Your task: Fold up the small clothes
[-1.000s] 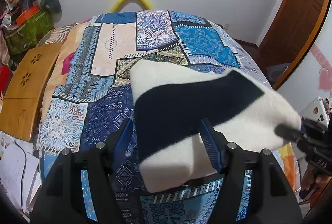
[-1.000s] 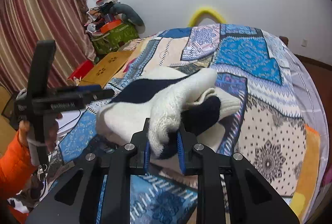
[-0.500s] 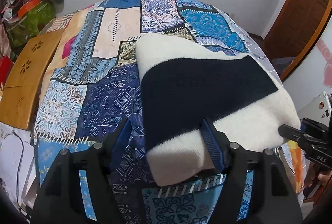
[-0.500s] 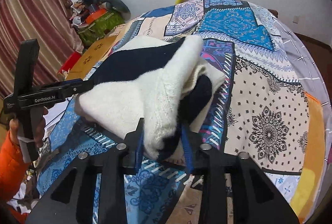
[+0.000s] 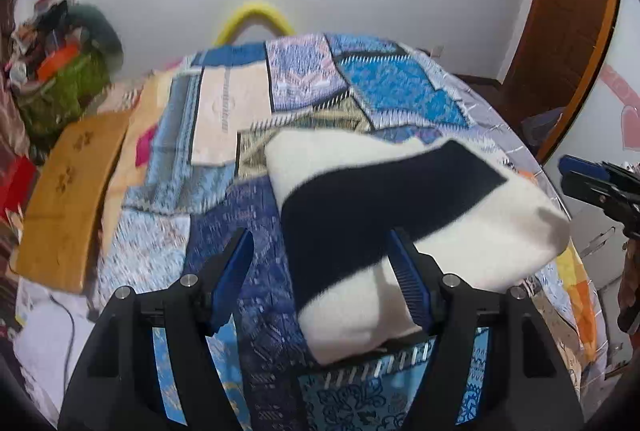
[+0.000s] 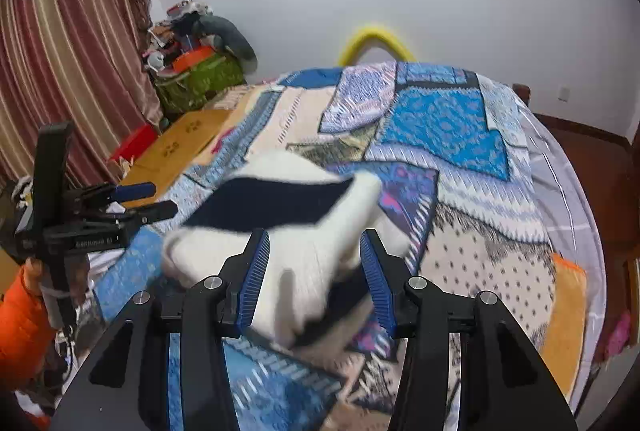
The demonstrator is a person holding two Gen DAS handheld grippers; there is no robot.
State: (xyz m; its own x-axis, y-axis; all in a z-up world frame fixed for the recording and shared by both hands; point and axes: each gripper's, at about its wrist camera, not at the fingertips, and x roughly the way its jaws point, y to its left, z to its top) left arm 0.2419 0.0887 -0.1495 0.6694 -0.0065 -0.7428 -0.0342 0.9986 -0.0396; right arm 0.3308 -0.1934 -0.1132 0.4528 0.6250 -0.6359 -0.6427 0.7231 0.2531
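A folded white knit garment with a broad navy stripe lies on the patchwork bedspread. My left gripper is open, its blue pads wide apart, and the garment's near left corner lies between them and past the right pad. My right gripper is open with the garment's right end between its pads, blurred. The right gripper shows at the right edge of the left wrist view. The left gripper shows at the left of the right wrist view.
A wooden board lies off the bed's left side, with a cluttered green bag behind it. A yellow arch stands at the bed's far end. A brown door is on the right. Curtains hang at left.
My right gripper has opened and let go of the garment's end, which has dropped onto the bed. Both grippers have pulled back a little; the left stays open.
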